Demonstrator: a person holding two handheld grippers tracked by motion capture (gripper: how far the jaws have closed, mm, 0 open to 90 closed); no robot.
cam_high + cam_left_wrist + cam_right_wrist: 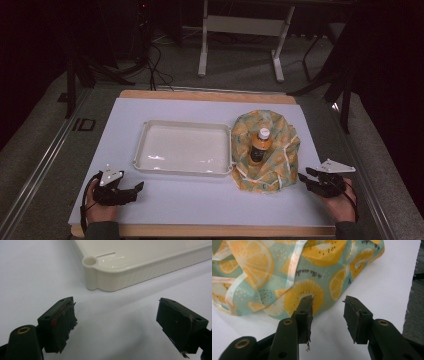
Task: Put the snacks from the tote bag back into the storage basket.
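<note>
Item: fruit-print cloth bag (265, 150), open, drinks bottle (260, 145) upright inside, near the table's (200, 205) right edge beside the white tray (182, 147). Right gripper (328, 307) half open, empty, just short of the bag. Left gripper (115, 315) wide open, empty, near the front-left corner. Handling apparently not yet begun.

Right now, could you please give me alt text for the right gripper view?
The right gripper hangs open with nothing between its black jaws, just short of a fruit-print cloth bag on the white table.
</note>
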